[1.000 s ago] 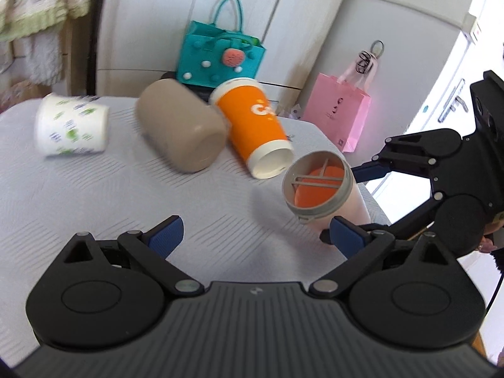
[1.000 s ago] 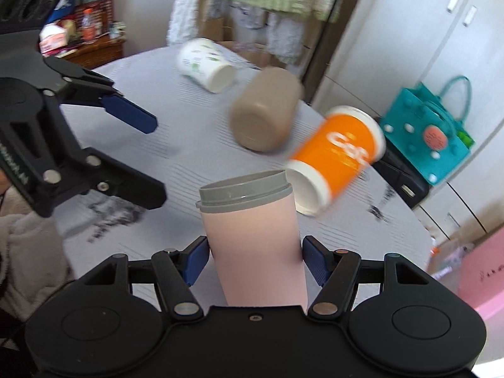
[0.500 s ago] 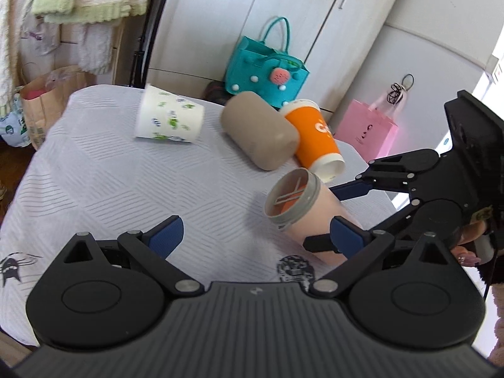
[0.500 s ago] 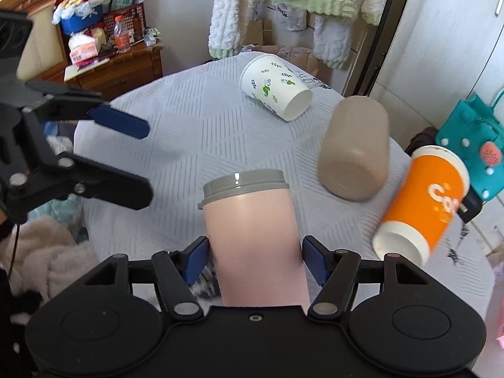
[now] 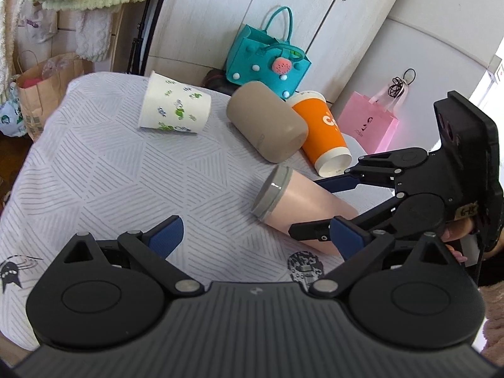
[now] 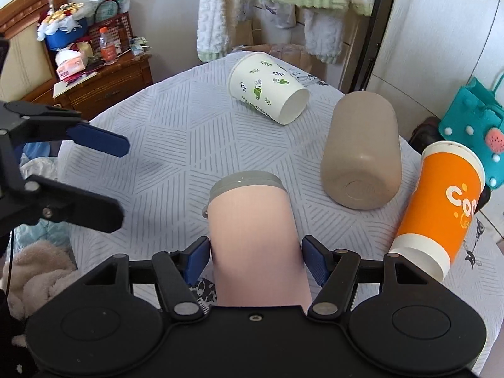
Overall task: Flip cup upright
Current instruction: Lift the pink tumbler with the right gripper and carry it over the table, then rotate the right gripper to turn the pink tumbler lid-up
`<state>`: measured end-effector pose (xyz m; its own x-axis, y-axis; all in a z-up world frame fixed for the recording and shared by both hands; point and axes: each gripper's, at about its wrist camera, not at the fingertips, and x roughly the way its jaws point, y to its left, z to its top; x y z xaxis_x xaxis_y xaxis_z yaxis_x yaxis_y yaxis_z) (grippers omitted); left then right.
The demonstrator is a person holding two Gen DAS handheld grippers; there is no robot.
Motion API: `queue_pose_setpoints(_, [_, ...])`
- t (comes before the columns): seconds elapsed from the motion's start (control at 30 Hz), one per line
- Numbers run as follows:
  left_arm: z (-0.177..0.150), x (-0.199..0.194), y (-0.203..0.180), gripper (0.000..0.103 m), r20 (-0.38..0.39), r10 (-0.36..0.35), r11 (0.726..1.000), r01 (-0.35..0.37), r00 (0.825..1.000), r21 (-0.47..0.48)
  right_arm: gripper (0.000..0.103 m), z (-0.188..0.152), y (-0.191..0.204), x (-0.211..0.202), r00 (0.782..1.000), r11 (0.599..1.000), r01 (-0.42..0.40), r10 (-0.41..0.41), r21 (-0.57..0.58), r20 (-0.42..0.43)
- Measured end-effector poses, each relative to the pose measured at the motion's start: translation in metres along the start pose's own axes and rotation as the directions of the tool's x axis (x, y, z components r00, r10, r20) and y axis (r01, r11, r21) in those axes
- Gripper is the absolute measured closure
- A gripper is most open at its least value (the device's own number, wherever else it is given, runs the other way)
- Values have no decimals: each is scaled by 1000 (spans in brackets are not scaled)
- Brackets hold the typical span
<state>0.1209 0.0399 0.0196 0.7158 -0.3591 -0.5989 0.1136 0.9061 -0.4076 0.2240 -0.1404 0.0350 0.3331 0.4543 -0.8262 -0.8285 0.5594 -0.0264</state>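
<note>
My right gripper point(image 6: 255, 260) is shut on a pink cup point(image 6: 255, 239) with a grey rim. It holds the cup tilted above the table, rim pointing away from the camera. In the left wrist view the pink cup point(image 5: 302, 204) lies nearly level in the right gripper point(image 5: 318, 208), rim toward the table's middle. My left gripper point(image 5: 255, 236) is open and empty over the near part of the table; it shows at the left of the right wrist view point(image 6: 107, 173).
Three more cups lie on their sides on the grey-striped tablecloth point(image 5: 110, 173): a white leaf-print paper cup point(image 5: 173, 110), a beige cup point(image 5: 267, 126) and an orange cup point(image 5: 324, 135). A teal bag point(image 5: 267, 60) and a pink bag point(image 5: 368, 123) stand behind the table.
The right gripper has turned the pink cup, so its open mouth no longer faces the left wrist camera. Both cameras have pulled back and higher over the table.
</note>
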Motion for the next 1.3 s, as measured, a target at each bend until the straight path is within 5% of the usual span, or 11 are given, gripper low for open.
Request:
queue_pose_setpoints(0.17, [-1,15,-1,3,-62,-60,997,57,996,-54,20,-8,1,-16,999,998,-5,7,-70,33])
queue_pose_setpoints(0.33, [-7,37,-6,3,-135,-162,980,143,978,-139,19,-19,-5,-28,999,995,-18,22,-94,38])
queue_pose_setpoints(0.57, [-10,62,-21,3,-159,-201,965,168,966,-199,19,-37,-7,-34,997,988,-68,73,-137,31])
queue_pose_setpoints(0.87, [-10,79,-26,4,-113,-174,957,141,978,-253,19,-35,1,-26,994,972,-97,107,-214,36])
queue_pose_setpoints(1.13, [-14,82,-17,18,-86,-158,947,126,984,-296,19,-24,-7,-11,989,972,-141,145,-189,7])
queue_pose_setpoints(1.3, [-12,87,-17,21,-73,-155,943,126,985,-308,34,-18,-13,-2,989,979,-150,149,-141,-16])
